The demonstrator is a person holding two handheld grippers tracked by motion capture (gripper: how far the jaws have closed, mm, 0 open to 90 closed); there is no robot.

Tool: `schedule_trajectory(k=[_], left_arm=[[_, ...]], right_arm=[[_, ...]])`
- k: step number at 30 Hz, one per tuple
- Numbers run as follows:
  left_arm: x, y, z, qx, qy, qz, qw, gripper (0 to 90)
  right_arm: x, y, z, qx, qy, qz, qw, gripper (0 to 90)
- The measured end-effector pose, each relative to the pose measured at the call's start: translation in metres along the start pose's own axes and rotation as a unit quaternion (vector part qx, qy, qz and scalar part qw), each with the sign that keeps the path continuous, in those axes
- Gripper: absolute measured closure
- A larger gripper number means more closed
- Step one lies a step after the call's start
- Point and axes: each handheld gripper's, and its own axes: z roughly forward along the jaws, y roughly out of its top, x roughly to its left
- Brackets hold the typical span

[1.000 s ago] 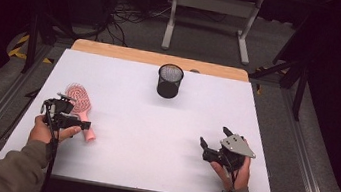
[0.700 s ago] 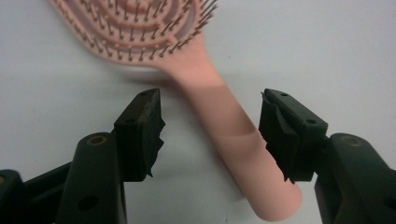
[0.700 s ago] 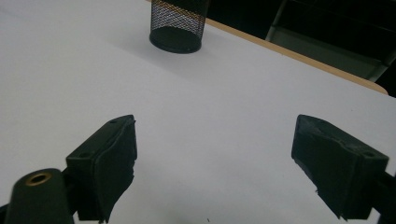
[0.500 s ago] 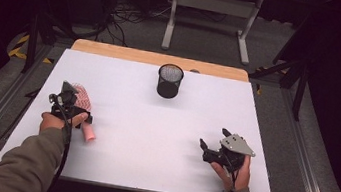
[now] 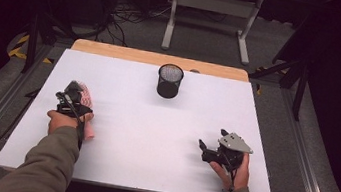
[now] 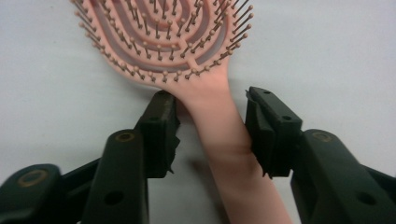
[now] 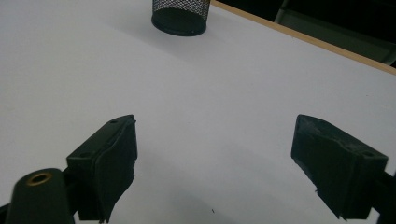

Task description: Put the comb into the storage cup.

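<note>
hairbrush point(image 6: 187, 56) | lies flat at table's point(image 5: 152, 139) left side, bristles up, long axis running straight along left gripper point(image 6: 212, 133) | jaws apart, straddling handle neck, right jaw touching, not clamped | right gripper point(image 7: 215, 163) wide apart, well away, facing mesh cup point(image 7: 180, 16)

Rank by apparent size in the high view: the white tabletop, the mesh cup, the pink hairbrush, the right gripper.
1. White tabletop, far the largest.
2. Mesh cup and right gripper: look alike, unranked.
Pink hairbrush: partly hidden under the left gripper, so unsure.
</note>
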Motion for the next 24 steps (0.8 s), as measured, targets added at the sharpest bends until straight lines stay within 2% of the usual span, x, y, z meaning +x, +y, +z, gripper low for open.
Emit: schedule_trajectory(k=[3, 4, 6, 8, 11, 14, 17, 19, 20, 22, 24], left_arm=[[0.004, -0.004, 0.0, -0.021, -0.005, -0.009, 0.9997, 65.4], [0.004, -0.005, 0.0, -0.025, -0.006, -0.005, 0.9997, 67.0], [0.005, -0.004, -0.001, -0.023, -0.01, 0.007, 0.9997, 68.2], [0.005, -0.004, -0.004, -0.028, 0.002, 0.037, 0.9989, 70.6], [0.007, -0.004, -0.005, -0.032, -0.004, 0.053, 0.9981, 71.0], [0.01, -0.005, -0.009, -0.045, -0.012, 0.08, 0.9957, 71.4], [0.014, -0.004, -0.014, -0.07, -0.02, 0.112, 0.9911, 72.0], [0.017, -0.004, -0.016, -0.076, -0.024, 0.123, 0.9893, 72.3], [0.019, -0.005, -0.016, -0.085, -0.034, 0.125, 0.9879, 72.6], [0.021, -0.005, -0.017, -0.092, -0.034, 0.134, 0.9861, 73.0], [0.023, -0.004, -0.017, -0.1, -0.048, 0.143, 0.9835, 74.3]], right_arm=[[0.0, 0.0, 0.0, 0.003, 0.002, -0.002, 1.0, 15.1], [0.0, 0.0, 0.0, 0.004, 0.002, 0.0, 1.0, 15.1], [0.0, -0.001, 0.0, 0.006, 0.003, -0.001, 1.0, 15.1], [0.0, -0.001, 0.001, 0.006, 0.005, 0.0, 1.0, 15.1], [-0.001, -0.001, 0.0, 0.006, 0.007, 0.0, 1.0, 15.0], [0.0, -0.001, -0.001, 0.002, 0.01, -0.001, 1.0, 15.0], [0.0, -0.001, -0.001, -0.003, 0.01, -0.006, 0.9999, 14.8], [0.0, -0.001, -0.001, -0.004, 0.01, -0.006, 0.9999, 14.7], [-0.001, -0.002, -0.001, -0.006, 0.008, -0.004, 0.9999, 14.7], [-0.001, -0.002, -0.001, -0.008, 0.007, -0.004, 0.9999, 14.7], [-0.001, -0.002, -0.001, -0.01, 0.005, -0.004, 0.9999, 14.7]])
